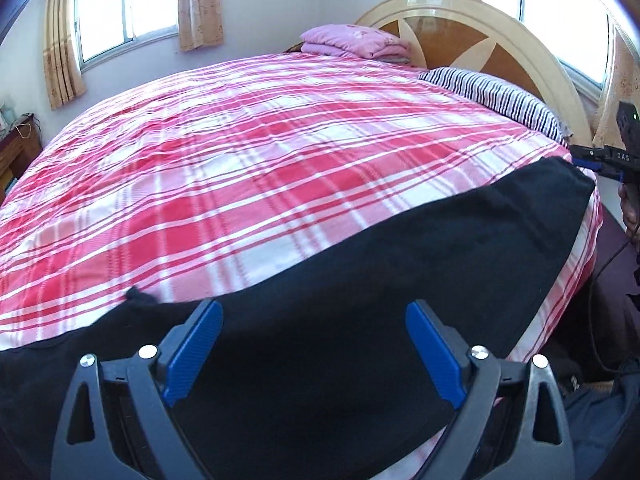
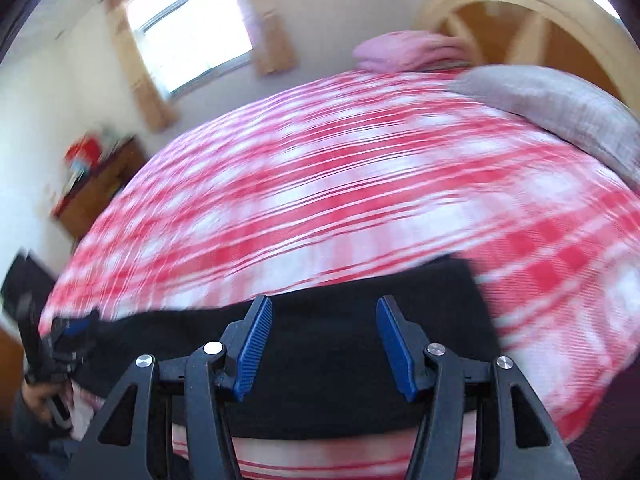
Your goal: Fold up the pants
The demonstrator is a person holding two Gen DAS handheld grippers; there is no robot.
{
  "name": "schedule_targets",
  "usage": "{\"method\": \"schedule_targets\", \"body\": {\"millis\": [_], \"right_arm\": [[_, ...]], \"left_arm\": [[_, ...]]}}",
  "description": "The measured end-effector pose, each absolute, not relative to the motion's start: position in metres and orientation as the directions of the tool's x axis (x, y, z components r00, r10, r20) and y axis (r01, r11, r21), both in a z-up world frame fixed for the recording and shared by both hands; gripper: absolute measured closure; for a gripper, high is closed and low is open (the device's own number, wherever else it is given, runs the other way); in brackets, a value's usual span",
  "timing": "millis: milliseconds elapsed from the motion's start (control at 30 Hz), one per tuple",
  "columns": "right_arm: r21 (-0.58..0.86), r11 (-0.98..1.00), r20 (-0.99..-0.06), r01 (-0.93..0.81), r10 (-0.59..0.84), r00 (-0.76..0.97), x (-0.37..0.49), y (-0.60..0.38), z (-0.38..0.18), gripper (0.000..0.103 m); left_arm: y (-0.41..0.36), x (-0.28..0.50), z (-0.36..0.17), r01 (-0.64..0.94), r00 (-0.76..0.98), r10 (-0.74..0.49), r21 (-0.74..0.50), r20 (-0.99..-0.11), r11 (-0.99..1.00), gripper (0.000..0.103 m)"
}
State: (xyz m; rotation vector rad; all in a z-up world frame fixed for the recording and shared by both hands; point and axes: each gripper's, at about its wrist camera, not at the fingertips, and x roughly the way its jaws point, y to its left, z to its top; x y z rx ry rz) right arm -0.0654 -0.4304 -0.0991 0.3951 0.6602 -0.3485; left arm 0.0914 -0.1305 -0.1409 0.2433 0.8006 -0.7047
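The black pants (image 1: 360, 248) lie flat along the near edge of the bed (image 1: 260, 152), stretched from left to right over the red and white checked cover.

In the left wrist view, the left hand-held gripper (image 1: 314, 354) hangs just above the pants with its blue pads (image 1: 196, 354) spread wide and nothing between them; it is released. The dark cloth fills the space under and ahead of the fingers, and one end of the pants reaches out to the right edge of the bed. There, at the far right of that view, the right hand-held gripper (image 1: 600, 160) shows as a dark body with white letters that read "DAS"; no other writing can be read.

In the right wrist view, which is blurred, the right hand-held gripper (image 2: 324, 344) is over the other part of the pants (image 2: 320, 320), its pads (image 2: 254, 350) apart and empty, so it too is released. The cloth seems to lie just below the fingertips, not pinched, though the blur makes that hard to judge. At the far left edge the left hand-held gripper (image 2: 64, 340) sits by the end of the pants, held by a hand (image 2: 38, 398).
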Motion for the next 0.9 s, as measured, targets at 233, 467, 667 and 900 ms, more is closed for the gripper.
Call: {"method": "schedule_targets", "body": {"millis": [233, 467, 667, 900], "right_arm": [[0.395, 0.765, -0.658, 0.509, -0.150, 0.737, -0.097, -0.497, -0.108, 0.047], [0.390, 0.773, -0.705, 0.501, -0.100, 0.703, -0.083, -0.500, -0.136, 0.047], [0.338, 0.817, -0.645, 0.467, -0.160, 0.747, -0.078, -0.490, -0.140, 0.047], [0.259, 0.868, -0.644, 0.423, -0.171, 0.746, -0.062, -0.476, -0.141, 0.063]], "left_arm": [[-0.129, 0.095, -0.157, 0.633, 0.498, -0.423, -0.016, -0.757, 0.774, 0.007], [-0.118, 0.102, -0.163, 0.599, 0.508, -0.409, -0.030, -0.758, 0.800, 0.007], [-0.121, 0.100, -0.168, 0.601, 0.518, -0.394, -0.004, -0.759, 0.799, 0.007], [-0.118, 0.100, -0.170, 0.598, 0.515, -0.399, -0.016, -0.759, 0.801, 0.007]]}}
